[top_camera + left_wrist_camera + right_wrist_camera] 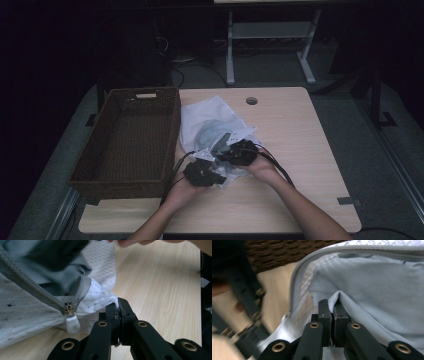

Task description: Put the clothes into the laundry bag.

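Tabletop [300,150], light wood, w/ brown wicker basket [127,140] at its left edge. White mesh laundry bag [210,117] lies mid-tabletop, just right of basket, touching it; grey zip w/ white pull [72,323] part open. Pale blue-grey garment [374,282] sits inside bag mouth. Left tool [118,305] clamped tight on bag's lace corner, near the pull. Right tool [334,305] pinched on a fold of the garment, jaws fully closed round the cloth.
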Motion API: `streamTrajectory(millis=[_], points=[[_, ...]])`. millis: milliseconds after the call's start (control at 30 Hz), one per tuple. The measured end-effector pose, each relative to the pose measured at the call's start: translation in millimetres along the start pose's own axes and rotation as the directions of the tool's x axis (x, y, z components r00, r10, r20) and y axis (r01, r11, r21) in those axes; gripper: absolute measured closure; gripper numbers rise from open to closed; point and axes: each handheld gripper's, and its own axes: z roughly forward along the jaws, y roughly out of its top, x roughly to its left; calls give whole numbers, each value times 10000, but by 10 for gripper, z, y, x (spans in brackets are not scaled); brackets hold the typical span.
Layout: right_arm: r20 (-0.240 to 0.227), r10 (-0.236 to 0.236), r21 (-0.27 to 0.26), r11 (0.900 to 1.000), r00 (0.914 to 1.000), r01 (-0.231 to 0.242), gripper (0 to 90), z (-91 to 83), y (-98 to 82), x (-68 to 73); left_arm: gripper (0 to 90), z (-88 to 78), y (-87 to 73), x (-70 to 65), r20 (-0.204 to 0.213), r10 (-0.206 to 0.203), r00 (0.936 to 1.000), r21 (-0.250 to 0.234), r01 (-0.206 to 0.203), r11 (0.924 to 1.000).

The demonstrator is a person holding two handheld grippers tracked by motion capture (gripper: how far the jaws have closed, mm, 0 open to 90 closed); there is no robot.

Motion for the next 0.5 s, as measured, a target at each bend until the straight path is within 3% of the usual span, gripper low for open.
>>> streamTrajectory(millis=[133,200,233,400,500], points=[[377,179,-2,9998,9991,-179,872,109,59,-16,884,13,1,-15,104,108,9999,200,-110,9997],[957,338,67,9994,9948,-345,873,207,100,-58,886,18,1,-36,129,220,9997,347,-224,9991],[957,338,67,9994,9948,-345,873,207,100,-58,886,18,1,-36,129,220,9997,347,-224,9991],[1835,651,-214,9978,9809,-622,873,287,135,-214,886,7,-12,-28,167,175,9997,469,-183,9987],[2106,849,-455,9960,9739,-770,872,316,132,-317,886,14,-12,-34,179,205,9996,544,-215,9983]])
